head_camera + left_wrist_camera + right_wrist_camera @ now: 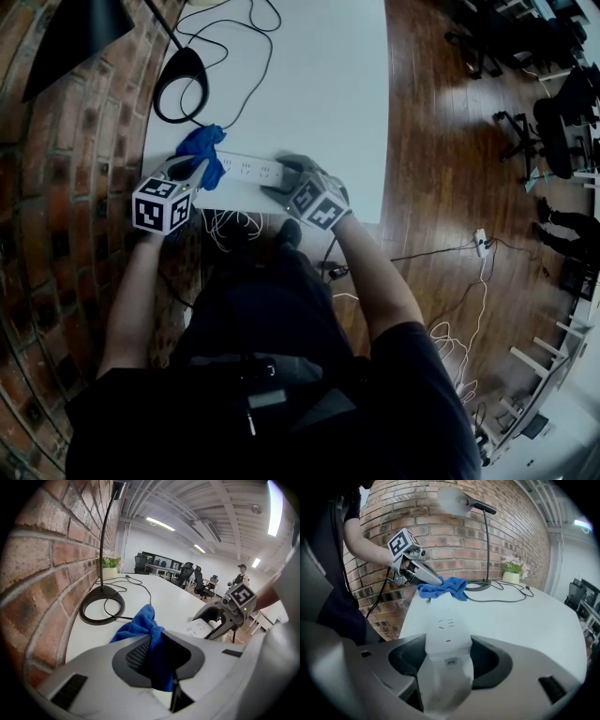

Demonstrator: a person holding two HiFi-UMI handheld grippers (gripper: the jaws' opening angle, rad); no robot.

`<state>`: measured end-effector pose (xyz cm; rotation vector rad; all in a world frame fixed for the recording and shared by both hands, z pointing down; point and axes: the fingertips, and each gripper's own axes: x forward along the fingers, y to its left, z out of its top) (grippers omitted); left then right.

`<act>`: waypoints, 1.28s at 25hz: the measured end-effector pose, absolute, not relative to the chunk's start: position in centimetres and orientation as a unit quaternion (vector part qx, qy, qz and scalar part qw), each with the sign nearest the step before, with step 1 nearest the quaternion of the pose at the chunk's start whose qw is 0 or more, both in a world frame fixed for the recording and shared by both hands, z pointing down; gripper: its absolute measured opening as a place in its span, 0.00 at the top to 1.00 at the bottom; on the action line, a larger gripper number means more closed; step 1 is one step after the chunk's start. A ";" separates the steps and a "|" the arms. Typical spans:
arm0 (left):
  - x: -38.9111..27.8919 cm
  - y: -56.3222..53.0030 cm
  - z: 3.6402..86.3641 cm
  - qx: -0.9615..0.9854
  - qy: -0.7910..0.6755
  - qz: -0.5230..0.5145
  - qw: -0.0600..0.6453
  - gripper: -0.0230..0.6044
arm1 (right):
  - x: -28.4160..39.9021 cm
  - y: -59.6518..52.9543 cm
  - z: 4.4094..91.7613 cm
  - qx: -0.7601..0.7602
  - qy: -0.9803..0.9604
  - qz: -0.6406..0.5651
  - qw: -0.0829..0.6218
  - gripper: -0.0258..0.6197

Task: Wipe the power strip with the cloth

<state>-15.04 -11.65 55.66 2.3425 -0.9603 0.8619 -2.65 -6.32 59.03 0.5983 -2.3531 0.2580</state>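
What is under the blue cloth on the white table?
One end of the long white plastic power strip lies under the crumpled blue cloth, which the left tongs pinch. How far the strip reaches beneath it is covered.

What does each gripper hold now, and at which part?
The left gripper pinches the blue cloth by a bunched fold. The right gripper clamps the white power strip at its near end.

A person in a dark short-sleeved top (412,375) and dark trousers (267,300). The left gripper (197,169) and right gripper (284,180) are grey with black pads, each bearing a cube (161,204) of black-and-white square markers.
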 end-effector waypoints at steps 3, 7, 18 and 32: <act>-16.1 -11.9 55.6 0.847 -0.368 0.298 0.243 0.86 | -2.6 -6.3 59.5 0.232 -0.904 0.103 0.344 0.52; -18.1 -12.3 55.6 0.819 -0.403 0.257 0.318 0.86 | -2.4 -6.3 59.6 0.234 -0.903 0.102 0.344 0.52; -18.1 -12.2 54.1 0.819 -0.409 0.229 0.332 0.86 | -2.5 -6.1 59.5 0.235 -0.902 0.112 0.343 0.52; -15.2 -13.1 49.7 0.833 -0.388 0.193 0.343 0.86 | -3.1 -5.4 58.9 0.219 -0.897 -0.013 0.384 0.53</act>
